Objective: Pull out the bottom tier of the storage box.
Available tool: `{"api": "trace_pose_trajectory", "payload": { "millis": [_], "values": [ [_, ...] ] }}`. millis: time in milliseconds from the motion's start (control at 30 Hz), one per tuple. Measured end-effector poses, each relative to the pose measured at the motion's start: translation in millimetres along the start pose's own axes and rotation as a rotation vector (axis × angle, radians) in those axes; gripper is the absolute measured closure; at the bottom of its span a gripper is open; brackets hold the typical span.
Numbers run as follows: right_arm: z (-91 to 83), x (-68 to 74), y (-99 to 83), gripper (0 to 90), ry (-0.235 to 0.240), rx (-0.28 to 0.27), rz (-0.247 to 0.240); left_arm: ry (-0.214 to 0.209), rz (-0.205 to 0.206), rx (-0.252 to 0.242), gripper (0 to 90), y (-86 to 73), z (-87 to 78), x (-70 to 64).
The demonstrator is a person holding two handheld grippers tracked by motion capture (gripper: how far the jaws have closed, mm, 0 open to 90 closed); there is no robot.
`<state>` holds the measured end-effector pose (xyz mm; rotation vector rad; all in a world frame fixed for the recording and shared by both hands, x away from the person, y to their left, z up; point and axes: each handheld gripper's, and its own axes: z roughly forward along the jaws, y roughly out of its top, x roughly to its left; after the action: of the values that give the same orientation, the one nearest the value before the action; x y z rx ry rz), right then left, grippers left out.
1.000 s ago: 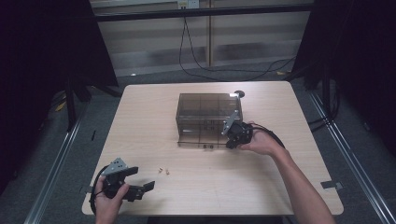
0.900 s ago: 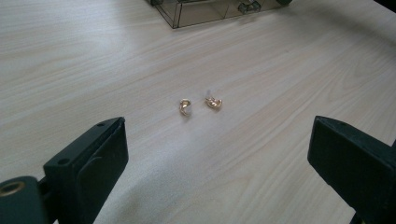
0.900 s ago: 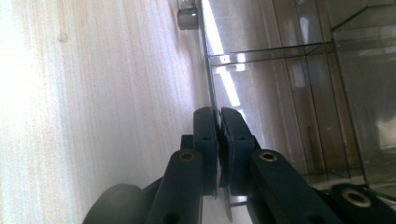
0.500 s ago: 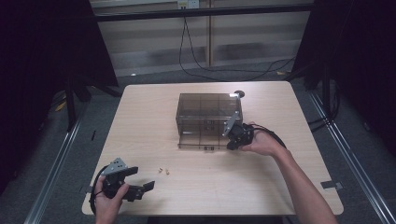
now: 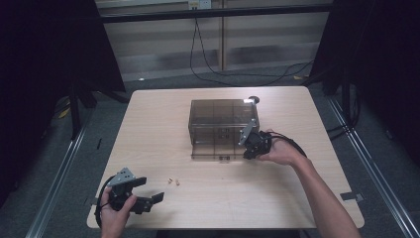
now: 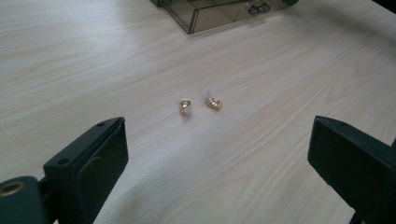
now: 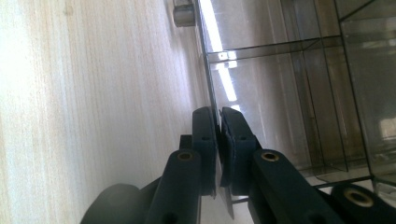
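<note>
Worktop (image 5: 163, 124): pale wood-grain top with rounded corners, seen from above; dark floor and curtains around it.

Box (image 5: 223, 121): smoky see-through plastic organiser with inner dividers, near the worktop's centre, a little toward 1 o'clock. Its lid or front panel lies folded down flat toward 6 o'clock, resting on the worktop.

Right claw (image 5: 251, 144): at the box's corner toward 4 o'clock, held by the person's right hand (image 5: 280, 152), whose forearm comes in from 5 o'clock. In the right gripper view its jaws are pressed nearly together on a thin clear panel edge of the box (image 7: 280, 84), pinching it; the divided compartments run off to one side and bare wood to the other.

Left claw (image 5: 148, 196): near the worktop's edge at 7 o'clock, held by the left hand (image 5: 115, 213), resting low over the wood. Jaws spread wide, holding nothing; in the left gripper view they stand far apart at the bottom corners.

Gold pieces (image 6: 201, 105): two small shiny gold-coloured bits, each with a pale part, lying side by side on bare wood, close together but not clearly touching. In the high view they sit at (image 5: 174, 181), toward 2 o'clock of the left claw, well apart from the box. What they are is too small to tell.

Round dark knob (image 5: 253, 99): just beyond the box's far corner, toward 12 o'clock.
</note>
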<state>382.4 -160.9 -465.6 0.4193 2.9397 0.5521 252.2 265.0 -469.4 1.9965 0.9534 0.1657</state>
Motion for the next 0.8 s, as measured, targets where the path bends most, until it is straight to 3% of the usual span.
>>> {"api": "trace_pose_trajectory", "payload": {
  "millis": [800],
  "values": [
    [-1.5,12.6,-6.7,86.6,0.029,-0.02,-0.023,0.001,-0.001,0.001,5.1,0.1,0.5,-0.5]
  ]
}}
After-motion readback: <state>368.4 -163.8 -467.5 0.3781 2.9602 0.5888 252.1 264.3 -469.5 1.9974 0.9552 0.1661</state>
